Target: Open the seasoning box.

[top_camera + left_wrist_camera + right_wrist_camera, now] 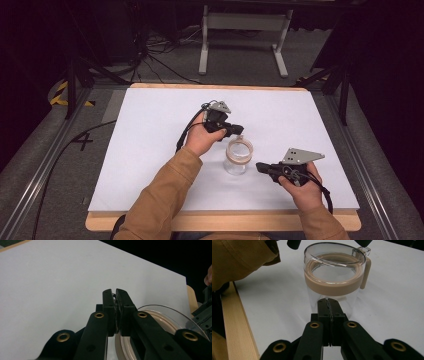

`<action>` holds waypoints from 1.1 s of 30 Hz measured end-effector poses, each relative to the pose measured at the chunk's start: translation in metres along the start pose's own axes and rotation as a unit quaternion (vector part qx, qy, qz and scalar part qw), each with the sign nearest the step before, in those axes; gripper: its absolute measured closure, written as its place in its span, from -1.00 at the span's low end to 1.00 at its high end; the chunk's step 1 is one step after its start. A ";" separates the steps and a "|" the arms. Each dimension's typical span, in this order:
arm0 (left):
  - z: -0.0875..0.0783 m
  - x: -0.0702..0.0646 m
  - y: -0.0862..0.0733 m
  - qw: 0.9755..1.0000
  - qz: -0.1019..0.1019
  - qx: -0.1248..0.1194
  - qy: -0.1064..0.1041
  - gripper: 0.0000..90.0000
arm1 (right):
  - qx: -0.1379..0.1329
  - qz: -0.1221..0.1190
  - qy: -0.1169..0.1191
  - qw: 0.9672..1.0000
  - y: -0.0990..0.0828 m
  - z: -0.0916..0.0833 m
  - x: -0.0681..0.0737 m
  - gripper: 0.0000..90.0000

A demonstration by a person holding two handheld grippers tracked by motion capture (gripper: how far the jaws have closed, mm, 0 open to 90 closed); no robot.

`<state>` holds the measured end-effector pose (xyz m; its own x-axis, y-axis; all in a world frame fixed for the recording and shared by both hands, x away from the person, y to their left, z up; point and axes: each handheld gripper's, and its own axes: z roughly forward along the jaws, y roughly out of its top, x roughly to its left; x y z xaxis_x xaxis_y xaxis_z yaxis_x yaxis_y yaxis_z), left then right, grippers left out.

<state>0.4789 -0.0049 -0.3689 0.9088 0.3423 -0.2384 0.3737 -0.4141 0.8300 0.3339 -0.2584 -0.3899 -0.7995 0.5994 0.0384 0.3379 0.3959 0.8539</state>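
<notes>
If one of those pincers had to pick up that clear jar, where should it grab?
Probably the tan handle of the jar, approached from the side with the gripper level: the jar stands upright, and its round body looks wide and slippery, while the handle is a narrow strip.

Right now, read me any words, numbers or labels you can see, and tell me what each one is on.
"4": a dark numeral on the grey floor left of the table.
The clear jar and both grippers carry no readable text.
</notes>
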 end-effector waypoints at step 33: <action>0.001 0.007 -0.002 0.999 -0.040 -0.004 -0.019 0.93 | -0.008 0.005 -0.006 1.000 0.012 0.015 0.001 1.00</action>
<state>0.4844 -0.0031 -0.3726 0.8826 0.3415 -0.3232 0.4442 -0.3800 0.8113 0.3446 -0.2428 -0.3872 -0.7903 0.6114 0.0410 0.3376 0.3786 0.8618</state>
